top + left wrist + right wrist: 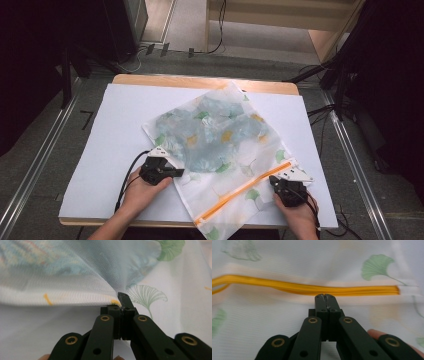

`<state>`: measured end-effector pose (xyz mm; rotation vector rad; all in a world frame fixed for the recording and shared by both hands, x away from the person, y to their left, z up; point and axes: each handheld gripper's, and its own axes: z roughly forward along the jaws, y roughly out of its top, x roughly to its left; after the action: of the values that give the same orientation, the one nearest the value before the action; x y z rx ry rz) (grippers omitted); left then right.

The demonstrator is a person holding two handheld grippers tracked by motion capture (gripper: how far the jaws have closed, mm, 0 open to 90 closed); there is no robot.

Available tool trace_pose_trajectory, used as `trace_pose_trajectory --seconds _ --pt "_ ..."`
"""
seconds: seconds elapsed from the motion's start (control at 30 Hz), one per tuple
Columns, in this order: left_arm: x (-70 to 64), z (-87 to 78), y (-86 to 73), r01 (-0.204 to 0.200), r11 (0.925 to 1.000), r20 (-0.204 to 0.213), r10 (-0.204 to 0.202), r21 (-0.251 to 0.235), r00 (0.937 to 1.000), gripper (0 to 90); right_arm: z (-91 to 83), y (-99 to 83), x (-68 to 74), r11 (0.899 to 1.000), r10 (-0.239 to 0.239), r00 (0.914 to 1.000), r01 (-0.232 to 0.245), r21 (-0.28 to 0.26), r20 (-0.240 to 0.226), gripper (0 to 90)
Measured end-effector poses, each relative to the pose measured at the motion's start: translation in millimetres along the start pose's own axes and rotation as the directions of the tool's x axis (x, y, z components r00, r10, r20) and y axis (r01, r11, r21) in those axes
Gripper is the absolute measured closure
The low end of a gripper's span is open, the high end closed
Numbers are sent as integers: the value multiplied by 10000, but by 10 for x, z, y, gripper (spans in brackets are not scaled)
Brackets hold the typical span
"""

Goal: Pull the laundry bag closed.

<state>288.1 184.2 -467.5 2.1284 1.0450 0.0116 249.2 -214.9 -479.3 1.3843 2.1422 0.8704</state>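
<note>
At the bottom of the high view, two forearms come up from the frame's lower edge, each hand wrapped around a tool. The left tool [176,173] sits lower left of centre, its jaws pressed together on the edge of the mesh bag [220,145]; in the left gripper view the left tool [121,305] pinches a lifted fold of the netting, which rises tent-like toward the upper left. The right tool [278,182] lies at the lower right, at the bag's corner; in the right gripper view the right tool [326,296] has its jaws closed, tips against the orange zipper [312,287] (whether cloth is caught between them I cannot tell). Farther up, the bag lies diagonally across the white tabletop [115,130], translucent white with green leaf prints, a bluish crumpled garment [210,132] showing through its upper half.
</note>
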Motion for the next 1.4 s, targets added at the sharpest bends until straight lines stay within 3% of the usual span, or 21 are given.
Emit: trace_pose_trajectory --seconds 0.07,0.1,0.17,0.23,0.3,0.4,0.43,0.53,0.57,0.67,0.77,0.87,0.93,1.0,1.03,1.13,1.17,1.2,1.27,1.33,1.4 --pt "-62 22 -6 -96 9999 204 94 99 9997 900 -1 -4 -41 9999 130 9999 -130 12 64 900" --pt "-198 75 -17 -496 9986 385 489 169 9981 900 1 -10 -114 9996 288 9994 -288 -21 205 900" --pt "-270 101 -15 -885 9959 371 879 165 9954 900 -7 -17 -158 9985 555 9983 -555 -2 175 900" --pt "-267 105 -20 -871 9962 460 870 7 9952 880 -13 -21 -164 9984 568 9981 -568 -9 243 900" --pt "-112 51 -33 -799 9959 866 833 -420 9928 707 -68 -43 -152 9974 698 9974 -695 -196 189 757" --pt "94 -141 -38 -895 9884 386 949 -1229 9947 562 -172 -57 -138 9943 951 9951 -937 -507 264 652" --pt "94 -141 -38 -895 9884 386 949 -1229 9947 541 -172 -57 -138 9943 951 9951 -937 -507 264 652" --pt "359 -378 -13 -653 9795 -400 588 -1906 9975 509 -254 -86 -172 9875 1492 9865 -1452 -613 676 513" --pt "561 -500 -2 -358 9694 -1391 17 -2430 9903 470 -264 -97 -186 9852 1649 9830 -1603 -607 809 486" --pt "880 -604 27 527 9528 -2055 -1182 -2989 9715 438 -293 -136 -236 9766 2118 9723 -2067 -594 993 433" --pt "1086 -594 87 1081 9437 -2731 -1983 -3125 9413 417 -315 -172 -281 9680 2500 9599 -2449 -543 1265 384" --pt "1171 -515 185 947 9585 -3419 -1868 -2687 9210 376 -300 -188 -334 9568 2906 9437 -2871 -446 1580 319" --pt "1218 -468 243 934 9639 -3651 -1829 -2494 9128 334 -271 -193 -367 9461 3227 9319 -3225 -286 1656 280" --pt "1254 -439 264 1120 9662 -3602 -1924 -2323 9128 290 -250 -197 -383 9425 3319 9281 -3338 -177 1689 260" --pt "1320 -366 271 1450 9702 -3722 -2096 -1943 9042 254 -219 -206 -402 9307 3594 9181 -3658 80 1674 230" --pt "1327 -363 278 1412 9694 -3653 -2078 -2008 9074 249 -213 -208 -398 9261 3708 9143 -3773 95 1627 217" --pt "1322 -363 281 1416 9694 -3490 -2057 -2005 9142 258 -208 -208 -374 9286 3646 9171 -3710 107 1610 204" --pt "1285 -335 282 1200 9744 -3092 -1754 -1901 9347 267 -206 -205 -358 9286 3644 9176 -3708 117 1590 203" --pt "1251 -312 287 883 9810 -3227 -1410 -1726 9359 272 -196 -200 -316 9353 3479 9252 -3537 125 1513 203" --pt "1211 -281 304 615 9862 -3583 -1138 -1540 9266 308 -182 -187 -263 9426 3276 9333 -3335 173 1469 207" --pt "1203 -271 315 627 9862 -3456 -1129 -1531 9316 366 -171 -173 -219 9461 3159 9363 -3231 235 1537 204"
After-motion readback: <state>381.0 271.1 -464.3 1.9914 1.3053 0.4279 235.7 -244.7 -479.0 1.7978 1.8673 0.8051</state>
